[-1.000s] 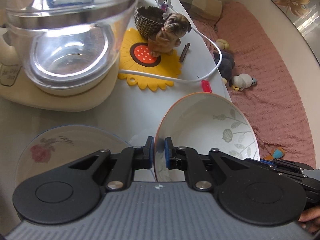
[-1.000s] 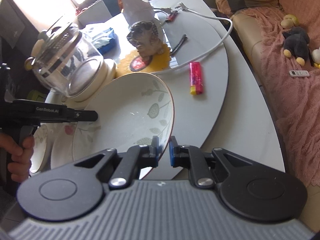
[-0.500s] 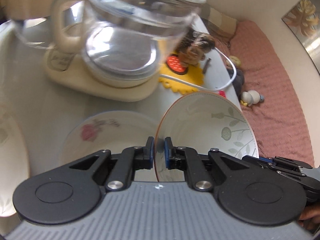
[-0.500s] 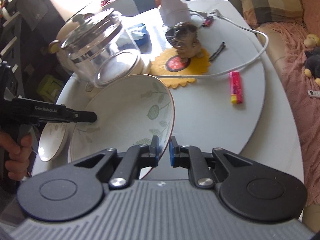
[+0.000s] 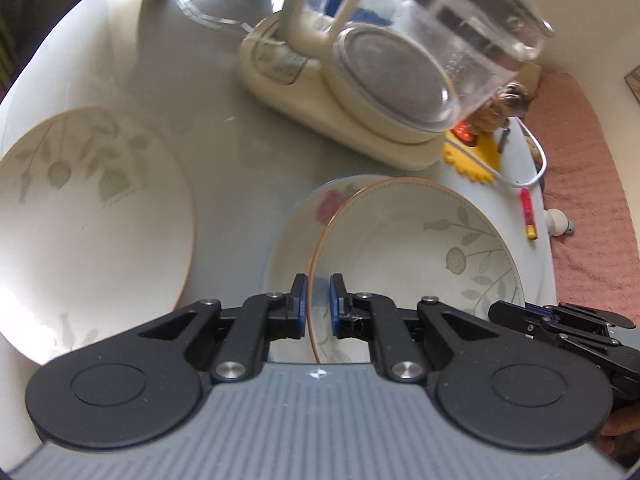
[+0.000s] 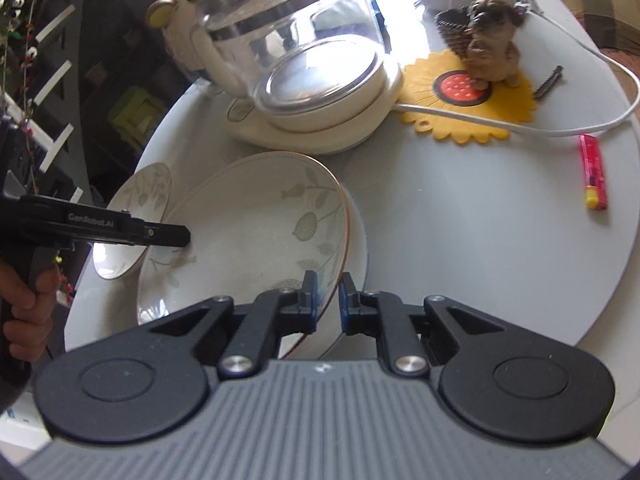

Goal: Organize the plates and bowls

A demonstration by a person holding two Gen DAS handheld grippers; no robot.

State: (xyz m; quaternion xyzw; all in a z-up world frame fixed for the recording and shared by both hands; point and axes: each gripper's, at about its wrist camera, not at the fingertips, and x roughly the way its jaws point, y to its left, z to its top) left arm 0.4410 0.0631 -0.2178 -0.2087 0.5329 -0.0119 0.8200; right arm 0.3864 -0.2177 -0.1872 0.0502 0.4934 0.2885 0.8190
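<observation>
Both grippers hold one leaf-pattern bowl [image 5: 420, 248] by opposite rims, tilted over a rose-pattern plate [image 5: 304, 220] on the table. My left gripper [image 5: 318, 304] is shut on the bowl's near rim. My right gripper [image 6: 328, 300] is shut on the bowl [image 6: 248, 232] at its right rim; the rose-pattern plate's white edge [image 6: 358, 248] shows beneath. A second leaf-pattern bowl [image 5: 88, 216] sits to the left, also visible in the right wrist view [image 6: 140, 200]. The right gripper's body [image 5: 560, 324] shows at the bowl's far side.
A glass kettle on a cream base [image 5: 384, 80] stands just behind the plates. Further back are a yellow sunflower mat [image 6: 464, 96] with a dog figurine [image 6: 488, 40], a white cable [image 6: 520, 124] and a red lighter [image 6: 594, 176]. A pink sofa [image 5: 580, 200] lies beyond the table edge.
Both grippers carried the bowl leftward and lower, over the rose plate. The kettle now sits further right and the second leaf bowl has come into view at left.
</observation>
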